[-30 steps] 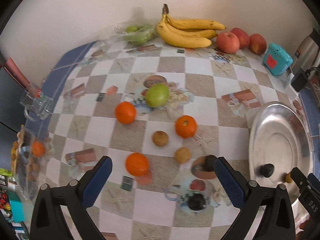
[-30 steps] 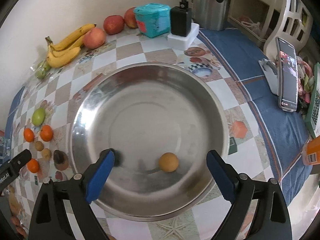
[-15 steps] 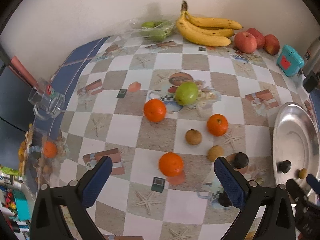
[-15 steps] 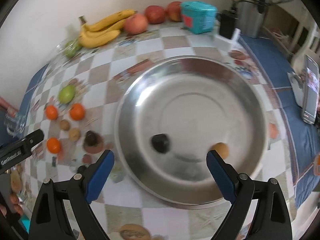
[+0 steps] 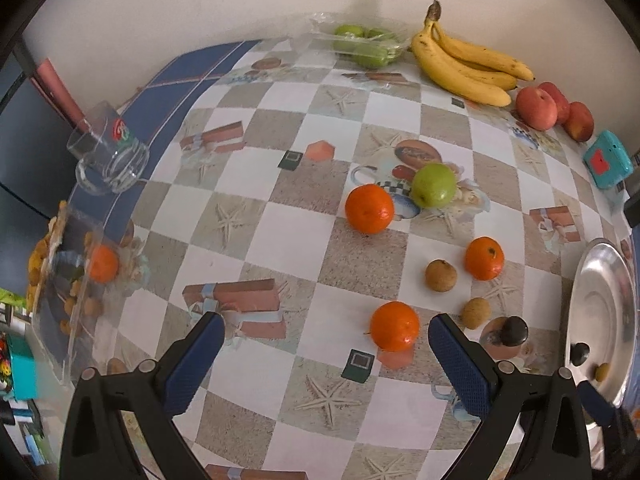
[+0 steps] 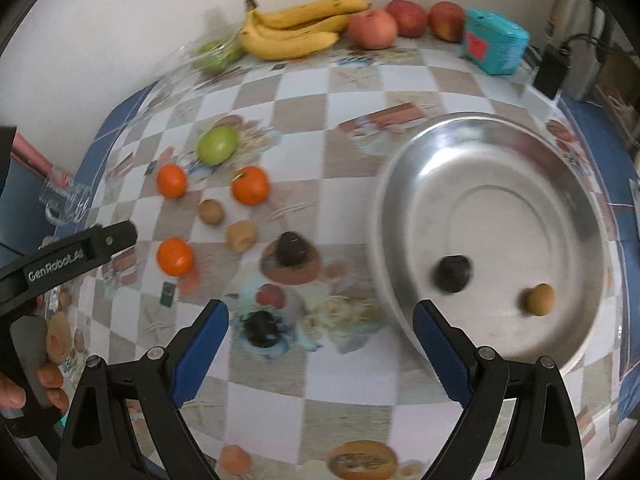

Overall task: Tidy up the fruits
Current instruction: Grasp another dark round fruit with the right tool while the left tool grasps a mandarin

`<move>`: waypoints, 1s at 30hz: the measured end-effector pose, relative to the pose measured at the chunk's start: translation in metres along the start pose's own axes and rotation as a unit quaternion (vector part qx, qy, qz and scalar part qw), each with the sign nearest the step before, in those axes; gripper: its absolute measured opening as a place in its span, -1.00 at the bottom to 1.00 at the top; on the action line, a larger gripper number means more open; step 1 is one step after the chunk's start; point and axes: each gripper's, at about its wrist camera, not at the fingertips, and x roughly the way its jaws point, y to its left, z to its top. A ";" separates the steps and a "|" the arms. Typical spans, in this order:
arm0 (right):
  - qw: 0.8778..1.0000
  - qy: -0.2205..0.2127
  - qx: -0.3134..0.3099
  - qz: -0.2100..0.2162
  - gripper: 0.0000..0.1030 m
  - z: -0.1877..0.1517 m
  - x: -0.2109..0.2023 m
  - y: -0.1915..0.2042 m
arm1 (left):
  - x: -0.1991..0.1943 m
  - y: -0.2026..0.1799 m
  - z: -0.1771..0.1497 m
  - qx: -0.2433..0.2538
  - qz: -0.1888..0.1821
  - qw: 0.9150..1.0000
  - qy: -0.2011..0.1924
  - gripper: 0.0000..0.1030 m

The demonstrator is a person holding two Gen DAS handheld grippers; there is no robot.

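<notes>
Sorting is sitting at an early stage: metal pan (image 6: pixel 496 240) is holding two small fruits, dark (image 6: pixel 452 273) and tan (image 6: pixel 540 299), at five o'clock. Three oranges, one (image 5: pixel 394 325) nearest, and green apple (image 5: pixel 434 185) are lying outside. Left gripper (image 5: pixel 326 354) and right gripper (image 6: pixel 321 344) are hanging released, empty.

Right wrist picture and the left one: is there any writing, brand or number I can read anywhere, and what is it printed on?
"GenRobot.AI": white letters on the black arm of the left gripper, seen in the right wrist view.
Glass mug: a red and green logo, too small to read.
Teal box: a red label, no letters legible.
Plastic packet at the table's left edge: print too blurred to read.
</notes>
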 end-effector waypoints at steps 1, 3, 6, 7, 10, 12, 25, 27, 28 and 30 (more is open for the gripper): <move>1.000 0.004 -0.001 0.004 0.82 -0.001 0.003 0.004 | 0.002 0.000 0.000 -0.001 -0.001 1.000 0.004 1.00; 1.000 0.013 -0.008 0.002 0.82 -0.002 0.008 0.010 | 0.007 0.001 -0.001 -0.001 -0.004 1.000 0.012 1.00; 0.999 0.029 -0.017 -0.003 0.82 -0.005 0.017 0.016 | 0.015 -0.001 -0.003 0.002 -0.007 1.000 0.027 1.00; 0.999 0.036 -0.019 -0.003 0.82 -0.006 0.021 0.018 | 0.018 -0.002 -0.004 0.002 -0.008 0.999 0.033 1.00; 0.998 0.055 -0.022 -0.014 0.82 -0.009 0.032 0.019 | 0.025 -0.004 -0.006 0.004 -0.009 0.999 0.045 1.00; 0.997 0.065 -0.023 -0.020 0.82 -0.011 0.039 0.019 | 0.030 -0.007 -0.007 0.005 -0.012 0.998 0.054 1.00; 0.995 0.080 -0.033 -0.049 0.82 -0.020 0.054 0.019 | 0.041 -0.023 -0.007 0.019 -0.028 0.998 0.059 1.00; 0.995 0.075 -0.034 -0.047 0.80 -0.019 0.054 0.016 | 0.041 -0.025 -0.006 0.018 -0.035 0.998 0.055 0.99; 0.996 0.073 -0.035 -0.046 0.78 -0.019 0.054 0.016 | 0.041 -0.026 -0.006 0.016 -0.039 0.998 0.053 0.97; 0.996 0.070 -0.038 -0.041 0.66 -0.015 0.053 0.019 | 0.040 -0.027 -0.006 0.014 -0.045 0.998 0.049 0.91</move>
